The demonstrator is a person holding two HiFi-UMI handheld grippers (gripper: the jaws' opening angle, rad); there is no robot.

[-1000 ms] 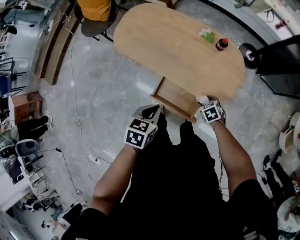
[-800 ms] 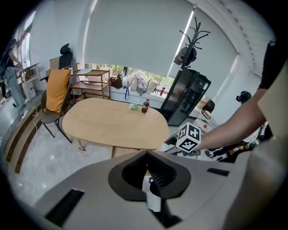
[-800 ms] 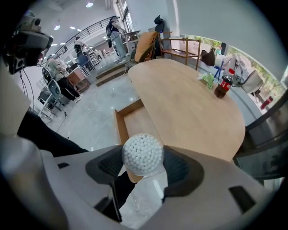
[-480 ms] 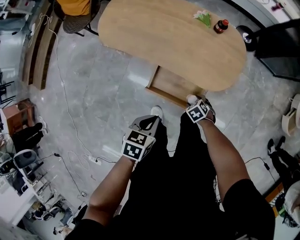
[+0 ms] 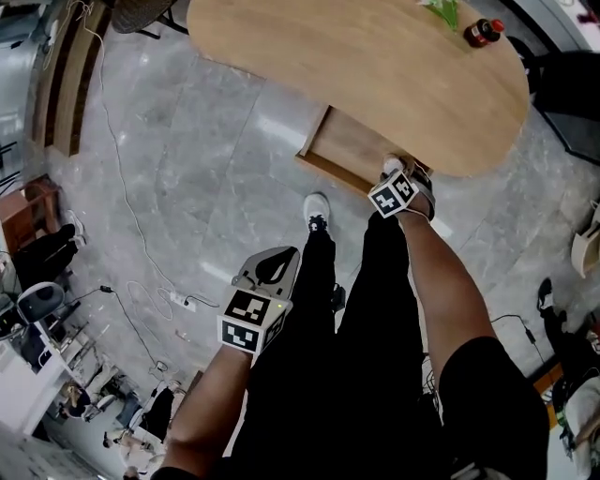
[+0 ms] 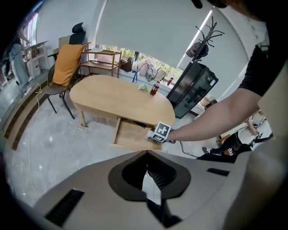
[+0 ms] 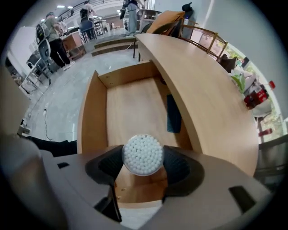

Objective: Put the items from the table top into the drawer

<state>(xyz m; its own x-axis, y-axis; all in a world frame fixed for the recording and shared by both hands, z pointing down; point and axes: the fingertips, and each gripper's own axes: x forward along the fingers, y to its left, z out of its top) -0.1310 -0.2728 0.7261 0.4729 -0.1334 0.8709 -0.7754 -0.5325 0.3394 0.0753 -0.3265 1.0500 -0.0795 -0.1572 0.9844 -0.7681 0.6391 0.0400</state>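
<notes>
1. Head view: the wooden worktop (image 5: 375, 66) fills the top of the frame, with 1 drawer (image 5: 342, 155) pulled open under its near edge. The right gripper (image 5: 398, 178) is at the drawer's front right corner. The left gripper (image 5: 272, 267) hangs well apart from the drawer, over the grey floor (image 5: 187, 187) beside the person's black-clad legs (image 5: 366, 319). A bottle (image 5: 483, 31) and a green item (image 5: 442, 9) stand near each other at the worktop's far end.

2. Left gripper view: the left gripper (image 6: 147, 155) has its jaws together with nothing between them. Beyond it are the worktop (image 6: 112, 96), the open drawer (image 6: 128, 134) and the right gripper (image 6: 159, 132) at the drawer front. A chair (image 6: 65, 67) stands at the worktop's far side.

3. Right gripper view: the right gripper (image 7: 143, 164) is clamped on a round tub of white buds (image 7: 143, 152), held over the front edge of the drawer (image 7: 128, 108). 1 dark flat item (image 7: 173, 114) lies inside, at the side under the worktop (image 7: 202, 99).
</notes>
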